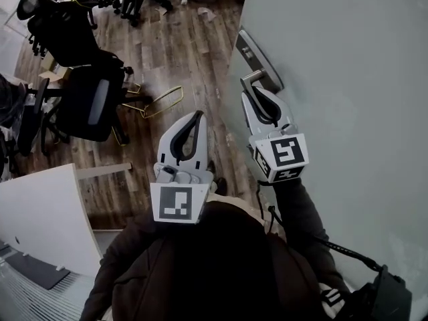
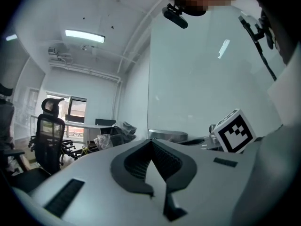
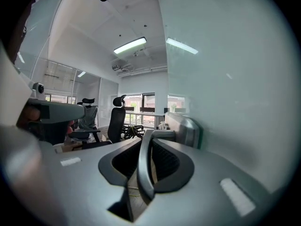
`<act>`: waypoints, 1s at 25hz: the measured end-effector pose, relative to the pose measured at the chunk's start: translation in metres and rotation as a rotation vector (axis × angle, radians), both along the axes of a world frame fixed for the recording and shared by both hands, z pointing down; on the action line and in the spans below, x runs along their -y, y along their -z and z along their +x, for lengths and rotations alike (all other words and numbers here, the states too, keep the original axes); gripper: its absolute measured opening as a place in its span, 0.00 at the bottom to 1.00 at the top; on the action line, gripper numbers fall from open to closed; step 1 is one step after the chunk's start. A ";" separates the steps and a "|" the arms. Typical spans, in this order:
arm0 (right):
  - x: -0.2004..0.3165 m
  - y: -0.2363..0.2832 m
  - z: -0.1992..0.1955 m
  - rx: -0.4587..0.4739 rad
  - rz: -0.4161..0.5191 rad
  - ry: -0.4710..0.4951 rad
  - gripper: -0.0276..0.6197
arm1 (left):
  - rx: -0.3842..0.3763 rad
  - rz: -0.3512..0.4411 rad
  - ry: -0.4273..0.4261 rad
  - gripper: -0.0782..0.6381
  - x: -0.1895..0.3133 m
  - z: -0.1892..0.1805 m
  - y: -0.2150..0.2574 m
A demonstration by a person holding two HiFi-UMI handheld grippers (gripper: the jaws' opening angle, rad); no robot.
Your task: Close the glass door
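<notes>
The frosted glass door (image 1: 348, 79) fills the right of the head view, with a metal handle plate (image 1: 257, 57) near its edge. The lever of the door handle (image 1: 253, 77) runs between the jaws of my right gripper (image 1: 257, 89), which is shut on it. In the right gripper view the lever (image 3: 146, 168) lies lengthwise between the pads, and the plate (image 3: 186, 128) sits just beyond the right gripper (image 3: 151, 136). My left gripper (image 1: 198, 116) hangs free to the left of the door, shut and holding nothing. In the left gripper view the left gripper (image 2: 151, 141) has its tips touching, beside the glass door (image 2: 202, 79).
Black office chairs (image 1: 87, 99) stand on the wooden floor to the left, with a yellow wire frame (image 1: 164, 102) lying near them. A white desk corner (image 1: 40, 212) is at lower left. More chairs (image 3: 115, 121) and windows show beyond the doorway.
</notes>
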State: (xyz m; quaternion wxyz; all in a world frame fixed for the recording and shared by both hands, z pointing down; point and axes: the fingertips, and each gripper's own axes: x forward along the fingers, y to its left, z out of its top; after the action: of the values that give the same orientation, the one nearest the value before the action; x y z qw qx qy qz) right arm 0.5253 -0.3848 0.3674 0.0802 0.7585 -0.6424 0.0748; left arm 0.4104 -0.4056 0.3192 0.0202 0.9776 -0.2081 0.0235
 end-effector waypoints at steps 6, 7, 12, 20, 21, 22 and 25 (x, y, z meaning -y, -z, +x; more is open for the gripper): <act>0.002 -0.002 -0.055 0.006 0.004 0.089 0.15 | 0.025 -0.022 0.132 0.10 -0.017 -0.068 -0.014; 0.002 -0.002 -0.065 0.006 0.002 0.102 0.15 | 0.022 -0.024 0.151 0.10 -0.017 -0.079 -0.014; -0.001 0.002 -0.115 0.023 0.001 0.166 0.15 | 0.018 -0.032 0.194 0.10 -0.022 -0.125 -0.010; -0.004 -0.004 -0.211 0.005 0.006 0.253 0.15 | 0.000 -0.032 0.220 0.10 -0.026 -0.212 -0.018; -0.006 -0.004 -0.222 0.000 0.006 0.265 0.15 | -0.005 -0.031 0.226 0.10 -0.028 -0.220 -0.017; -0.009 -0.005 -0.232 -0.002 0.006 0.279 0.15 | -0.008 -0.028 0.234 0.10 -0.031 -0.226 -0.016; -0.013 -0.001 -0.248 0.007 0.004 0.328 0.15 | -0.012 -0.023 0.264 0.10 -0.036 -0.231 -0.007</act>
State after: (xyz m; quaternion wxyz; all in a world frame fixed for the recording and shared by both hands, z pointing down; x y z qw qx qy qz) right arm 0.2776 -0.3715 0.3680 0.0875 0.6434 -0.7580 0.0619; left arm 0.1797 -0.3692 0.3266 0.0354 0.9415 -0.3346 0.0173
